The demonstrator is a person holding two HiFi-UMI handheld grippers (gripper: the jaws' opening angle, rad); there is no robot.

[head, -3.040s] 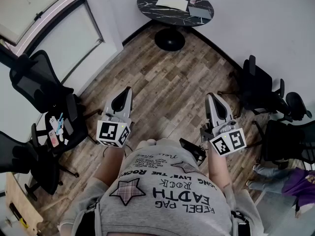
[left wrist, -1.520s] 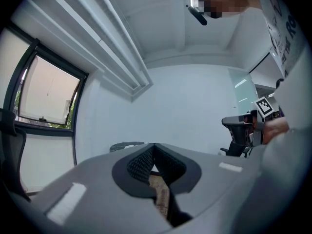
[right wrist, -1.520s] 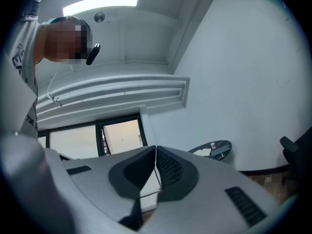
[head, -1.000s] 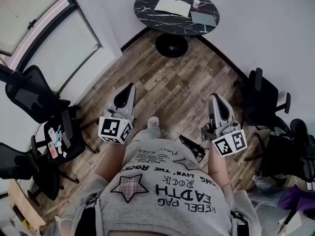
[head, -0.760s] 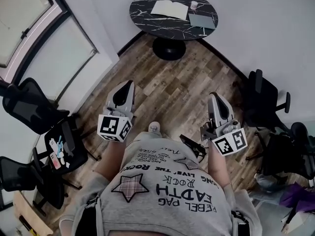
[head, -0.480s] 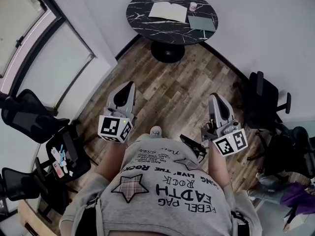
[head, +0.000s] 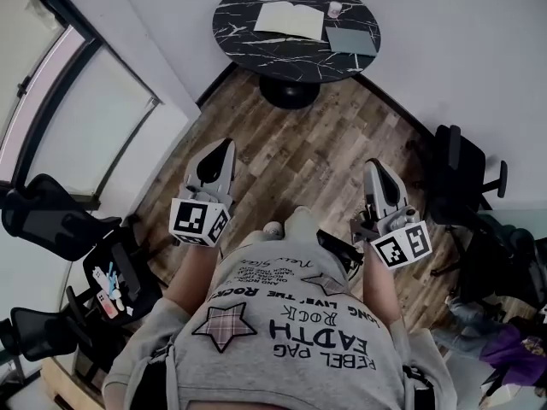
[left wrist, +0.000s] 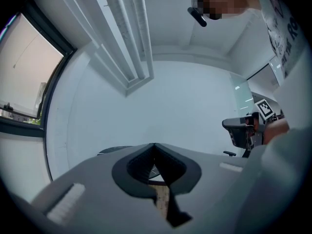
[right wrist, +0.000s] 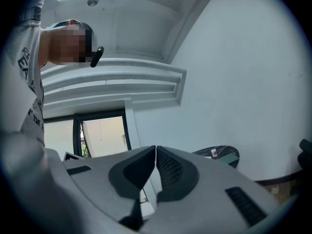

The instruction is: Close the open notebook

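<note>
Stepped nearer to notebook (head: pixel 289 20) since a second ago. Lies open on round table (head: pixel 256 49), left of cup (head: pixel 334 9) and grey pad (head: pixel 351 40). Well apart from it, over wood floor (head: pixel 299 143): left gripper (head: pixel 225 146) and right gripper (head: pixel 374 166), both with jaws pressed together, pinching nothing. Black chairs (head: pixel 457 173) off to sides.

This looked like an office meeting room: black swivel chairs (head: pixel 457 165) stood by white walls, with a round marble-topped table (head: pixel 256 49) on the plank floor (head: pixel 299 148) near a big window (head: pixel 81 122).
</note>
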